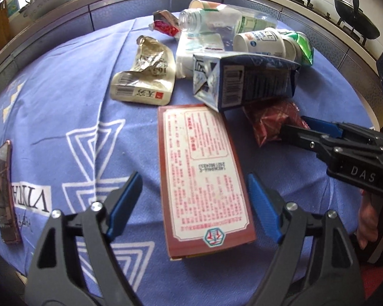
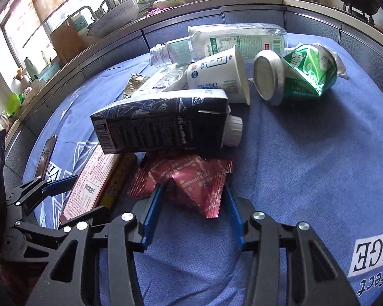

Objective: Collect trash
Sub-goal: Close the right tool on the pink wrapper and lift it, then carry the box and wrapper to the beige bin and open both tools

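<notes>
Trash lies on a blue cloth. My left gripper is open, its fingers on either side of a flat red box; the box also shows in the right wrist view. My right gripper is open around a crumpled red wrapper, which also shows in the left wrist view with the right gripper at its edge. Behind lie a dark blue carton, a paper cup, a crushed green can and a clear bottle.
A flattened beige pouch and a small red wrapper lie at the far left of the pile. A dark flat packet lies at the cloth's left edge. A tiled counter edge runs behind, with woks and a sink.
</notes>
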